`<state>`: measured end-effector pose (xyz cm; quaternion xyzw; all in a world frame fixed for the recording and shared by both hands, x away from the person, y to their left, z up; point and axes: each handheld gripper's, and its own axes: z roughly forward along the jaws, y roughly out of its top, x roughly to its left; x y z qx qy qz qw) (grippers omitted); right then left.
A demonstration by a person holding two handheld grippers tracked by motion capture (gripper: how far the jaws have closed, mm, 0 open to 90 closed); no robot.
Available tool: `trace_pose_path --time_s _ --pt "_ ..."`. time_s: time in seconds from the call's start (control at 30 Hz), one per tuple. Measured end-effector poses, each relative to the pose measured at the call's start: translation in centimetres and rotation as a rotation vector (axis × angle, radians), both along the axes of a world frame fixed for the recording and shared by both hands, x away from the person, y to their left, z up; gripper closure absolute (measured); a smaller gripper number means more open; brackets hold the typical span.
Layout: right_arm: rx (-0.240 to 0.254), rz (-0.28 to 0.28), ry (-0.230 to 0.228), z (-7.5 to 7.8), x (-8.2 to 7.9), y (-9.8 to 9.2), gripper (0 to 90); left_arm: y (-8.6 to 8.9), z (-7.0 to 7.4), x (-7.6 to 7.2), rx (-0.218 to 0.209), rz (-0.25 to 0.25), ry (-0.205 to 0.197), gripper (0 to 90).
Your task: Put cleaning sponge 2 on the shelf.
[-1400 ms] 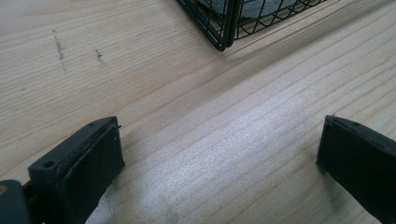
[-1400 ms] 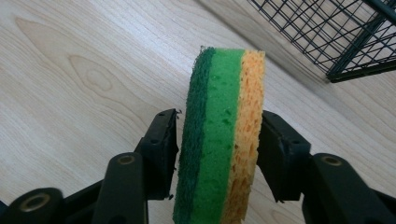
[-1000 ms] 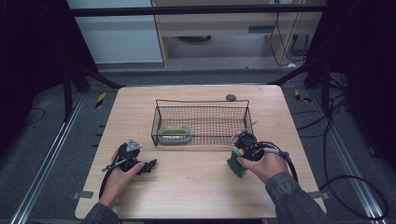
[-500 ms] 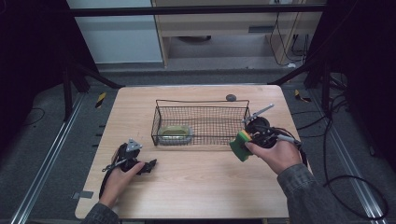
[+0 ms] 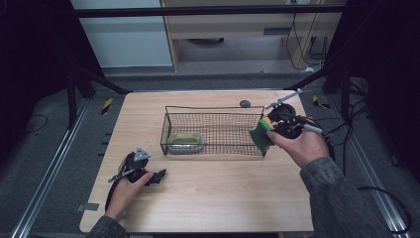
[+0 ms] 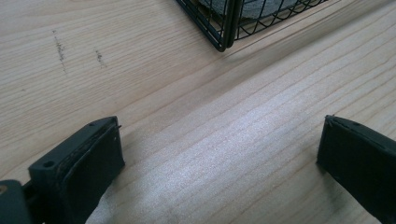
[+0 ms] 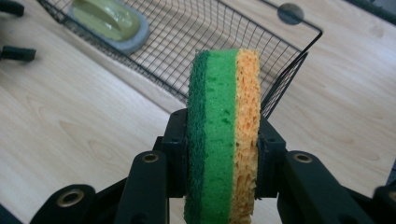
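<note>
The right tool (image 7: 223,140) is clamped across the flat faces of a light, squashy sponge (image 7: 224,116), a sound hold, while the left tool (image 6: 219,163) rests on the worktop (image 5: 223,198), jaws apart.

No readable text, labels, brands or numbers anywhere (only yellow-black hazard stripes (image 5: 107,105) on the floor).

The left gripper (image 6: 219,154) held its two black jaws wide apart, low over the pale wooden table (image 6: 154,79). Ahead of them, a corner of the black wire-mesh basket (image 6: 224,28) stood on the wood, with a grey object (image 6: 252,7) inside it. Left of that corner, faint dark scuff marks (image 6: 60,46) showed on the grain
</note>
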<state>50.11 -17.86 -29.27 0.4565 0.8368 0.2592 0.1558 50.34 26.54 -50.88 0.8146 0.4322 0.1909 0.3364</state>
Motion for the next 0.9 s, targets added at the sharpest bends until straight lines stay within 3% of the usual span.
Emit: trace_pose_path --time_s 0.37,0.9 --pt "-0.005 -0.020 -0.053 1.2 1.8 0.1 64.9 0.0 0.0 -0.1 0.001 0.004 0.003 0.0" --pt "-0.041 -0.071 -0.039 1.0 4.8 0.1 64.8 0.0 0.0 0.0 0.001 0.004 0.003 0.0"
